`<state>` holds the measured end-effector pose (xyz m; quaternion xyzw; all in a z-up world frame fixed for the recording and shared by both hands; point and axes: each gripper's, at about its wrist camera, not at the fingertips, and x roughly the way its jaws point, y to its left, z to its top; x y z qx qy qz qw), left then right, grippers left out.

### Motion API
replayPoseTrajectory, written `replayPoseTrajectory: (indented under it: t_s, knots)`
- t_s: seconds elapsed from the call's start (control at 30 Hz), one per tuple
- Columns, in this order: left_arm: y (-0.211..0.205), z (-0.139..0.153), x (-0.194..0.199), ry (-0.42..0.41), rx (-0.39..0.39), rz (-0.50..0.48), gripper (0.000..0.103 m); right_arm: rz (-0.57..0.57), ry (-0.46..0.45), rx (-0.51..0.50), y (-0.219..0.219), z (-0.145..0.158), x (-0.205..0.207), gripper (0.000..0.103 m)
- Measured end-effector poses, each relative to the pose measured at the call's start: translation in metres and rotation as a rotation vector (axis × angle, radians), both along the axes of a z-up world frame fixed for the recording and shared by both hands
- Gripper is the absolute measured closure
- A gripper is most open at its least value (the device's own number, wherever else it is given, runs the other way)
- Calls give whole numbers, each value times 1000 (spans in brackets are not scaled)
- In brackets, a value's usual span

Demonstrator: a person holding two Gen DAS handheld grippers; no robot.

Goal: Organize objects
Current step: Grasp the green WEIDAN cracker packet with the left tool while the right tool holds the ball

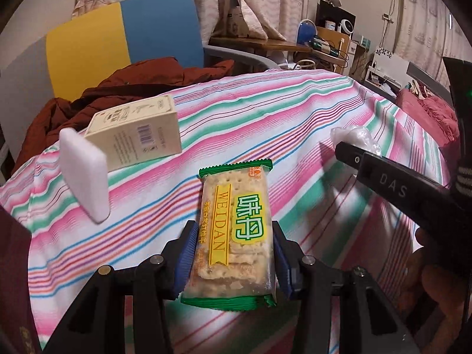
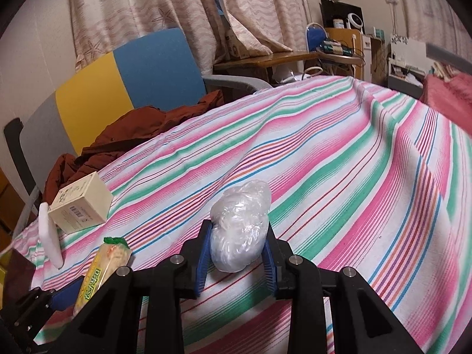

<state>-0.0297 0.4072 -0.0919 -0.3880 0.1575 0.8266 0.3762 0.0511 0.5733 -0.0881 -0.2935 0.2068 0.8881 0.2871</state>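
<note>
My left gripper [image 1: 234, 250] is shut on a green-edged cracker packet [image 1: 233, 230] marked WEIDAN, held lengthwise between its blue pads above the striped tablecloth [image 1: 265, 112]. The same packet [image 2: 103, 268] shows at the lower left of the right wrist view. My right gripper [image 2: 239, 247] is shut on a crumpled clear plastic bag [image 2: 240, 224], which bulges out past the fingertips. In the left wrist view that bag [image 1: 355, 138] sticks out of the right gripper's black finger at the right.
A cream box [image 1: 138, 132] with a barcode lies at the table's left, with a white foam block [image 1: 85, 177] in front of it. A brown jacket [image 1: 118, 88] drapes over a blue and yellow chair [image 1: 124, 38]. Cluttered desks stand at the back right.
</note>
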Motion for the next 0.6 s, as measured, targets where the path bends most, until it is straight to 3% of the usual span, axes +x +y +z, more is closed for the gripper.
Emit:
replayPoseTrajectory:
  t_s: [0.6]
  knots:
    - [-77,4,30,2,76,48,55,95,-30,51,-60,12,26,71]
